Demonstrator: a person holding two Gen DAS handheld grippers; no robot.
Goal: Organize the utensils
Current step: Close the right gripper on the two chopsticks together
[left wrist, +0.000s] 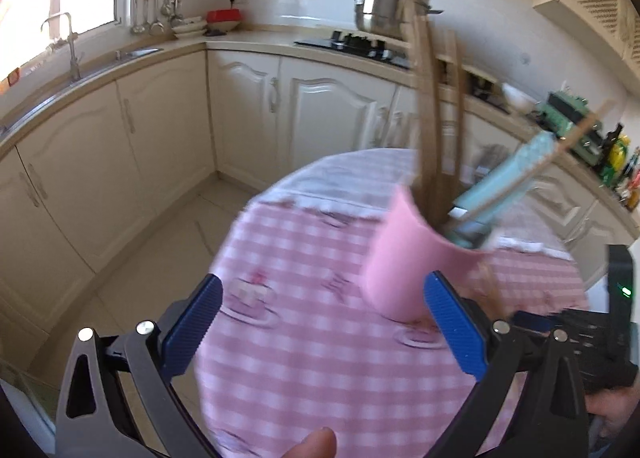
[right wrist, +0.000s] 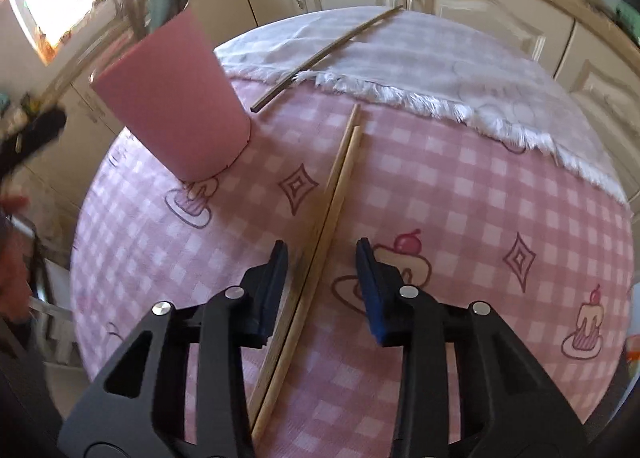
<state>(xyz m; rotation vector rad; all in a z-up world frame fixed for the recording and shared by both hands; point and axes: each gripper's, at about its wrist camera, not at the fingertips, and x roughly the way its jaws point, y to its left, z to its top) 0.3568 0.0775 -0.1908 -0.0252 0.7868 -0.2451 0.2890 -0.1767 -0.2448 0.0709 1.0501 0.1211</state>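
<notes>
Picking up the chopsticks for the pink cup

The right gripper [right wrist: 322, 290] is apart around two wooden chopsticks [right wrist: 320, 234]; squeeze both together, then lift. The left gripper [left wrist: 324, 322] is apart, empty. Farther off stands the pink cup [right wrist: 172, 105], utensils inside. No words to read.

My right gripper [right wrist: 322, 254] hangs spread over 2 wooden chopsticks [right wrist: 320, 242] lying side by side on the pink checked tablecloth [right wrist: 460, 193]; the pink cup [right wrist: 172, 101] stands apart, upper left
</notes>
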